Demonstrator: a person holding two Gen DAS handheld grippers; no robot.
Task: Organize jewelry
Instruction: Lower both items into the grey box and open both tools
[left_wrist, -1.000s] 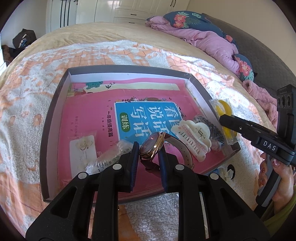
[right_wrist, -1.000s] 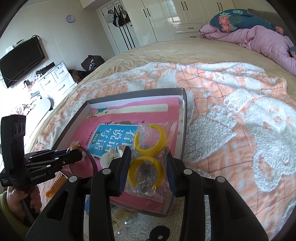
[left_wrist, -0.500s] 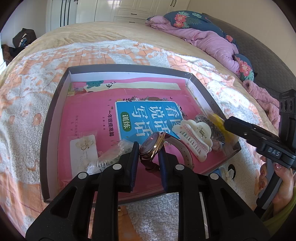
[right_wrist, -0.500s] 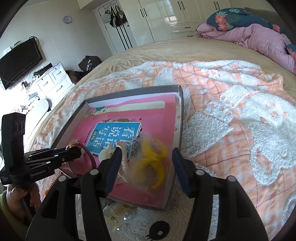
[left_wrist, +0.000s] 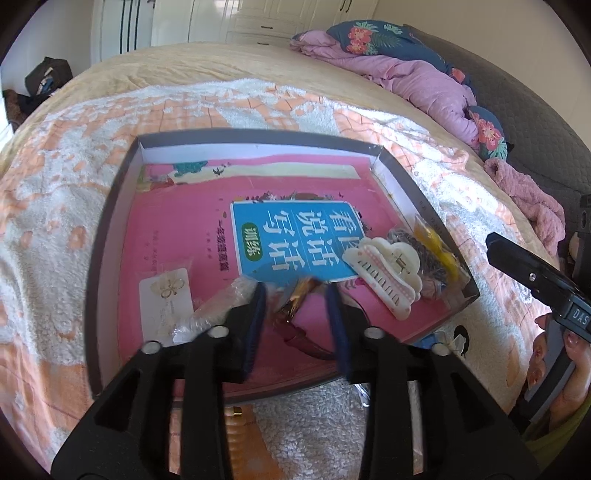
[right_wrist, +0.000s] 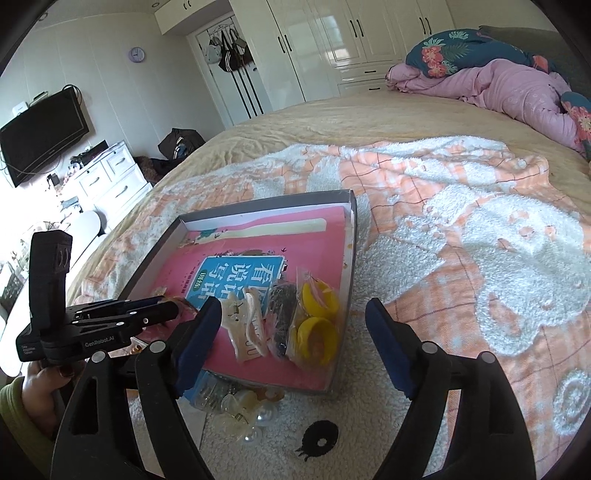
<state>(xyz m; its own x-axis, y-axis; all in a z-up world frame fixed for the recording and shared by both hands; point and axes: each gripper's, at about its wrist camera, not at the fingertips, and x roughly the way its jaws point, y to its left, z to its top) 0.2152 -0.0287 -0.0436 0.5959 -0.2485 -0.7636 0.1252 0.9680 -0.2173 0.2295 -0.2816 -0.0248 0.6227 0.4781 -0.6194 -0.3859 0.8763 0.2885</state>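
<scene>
Tongs on the left (left_wrist: 295, 291) gape around a blurred rose-gold wristwatch (left_wrist: 299, 295) over the grey shallow box (left_wrist: 107, 236), right tongs (right_wrist: 295, 314) wide and empty, so letting it settle flat before withdrawing seems wise.

I see a bed (right_wrist: 295, 122) covered by a fluffy orange-and-white blanket (right_wrist: 480, 236). On the blanket rests a shallow grey tray (left_wrist: 107, 236); loose pearl clips (right_wrist: 255, 417) and a black ornament (right_wrist: 319, 434) lie just beside its near edge. A pink quilt (right_wrist: 517, 85) is heaped far off.
</scene>
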